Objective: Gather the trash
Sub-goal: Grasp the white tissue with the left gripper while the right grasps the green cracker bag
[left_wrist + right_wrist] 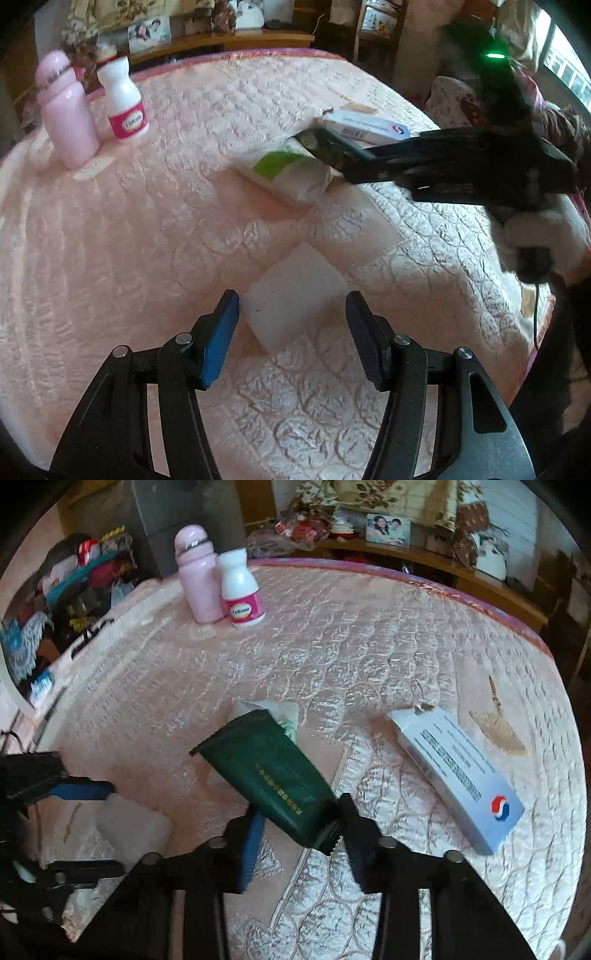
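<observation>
My right gripper (301, 825) is shut on a dark green foil packet (271, 775) and holds it over the pink quilted bed (332, 657). The packet also shows in the left wrist view (325, 146), above a white and green tissue pack (291, 173). A white and blue carton (458, 775) lies to the right of the packet. My left gripper (291, 314) is open, its jaws on either side of a translucent white plastic box (295, 291) on the bed. That box also shows in the right wrist view (133, 825).
A pink bottle (66, 114) and a white pill bottle (123, 99) stand at the far left of the bed. A brown scrap (498, 727) lies past the carton. A cluttered bin of packets (74, 602) sits off the bed's left side. A wooden shelf (424, 554) runs behind.
</observation>
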